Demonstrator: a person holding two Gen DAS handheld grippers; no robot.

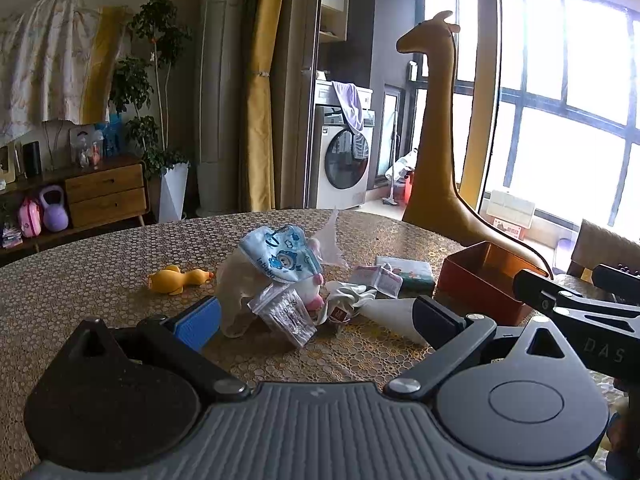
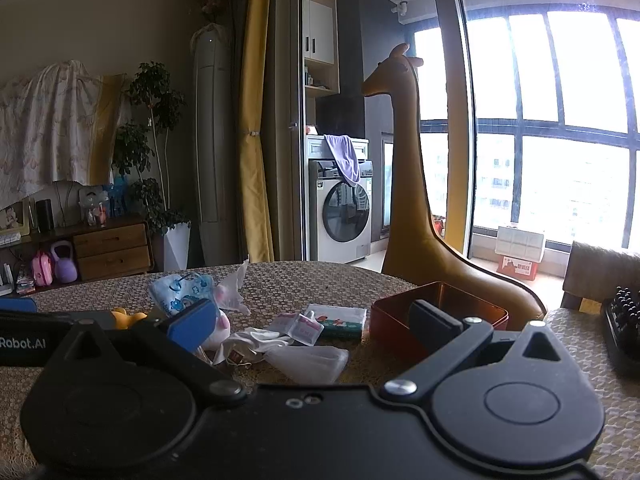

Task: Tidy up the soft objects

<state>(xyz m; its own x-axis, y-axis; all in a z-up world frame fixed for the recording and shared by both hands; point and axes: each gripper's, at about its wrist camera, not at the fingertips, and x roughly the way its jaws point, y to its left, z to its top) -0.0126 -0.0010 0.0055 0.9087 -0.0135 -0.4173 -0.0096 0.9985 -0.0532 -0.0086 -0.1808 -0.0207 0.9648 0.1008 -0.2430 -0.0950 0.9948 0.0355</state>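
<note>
Soft pile [image 1: 280, 280]: on tabletop [image 1: 100, 264], just ahead of my spread, empty left claw [image 1: 316, 316]; right claw [image 2: 316, 324] likewise spread, seemingly empty.

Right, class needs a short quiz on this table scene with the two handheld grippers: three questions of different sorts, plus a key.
1. True or false: the left gripper is shut on the yellow duck toy.
2. Multiple choice: the orange box on the table sits
A. right of the pile of soft items
B. left of the pile
C. under the blue printed face mask
3. Fill in: the right gripper has its fingers spread, so it is ____.

Key: 1 false, it is open and the duck lies apart from it; 2 A; 3 open.
</note>
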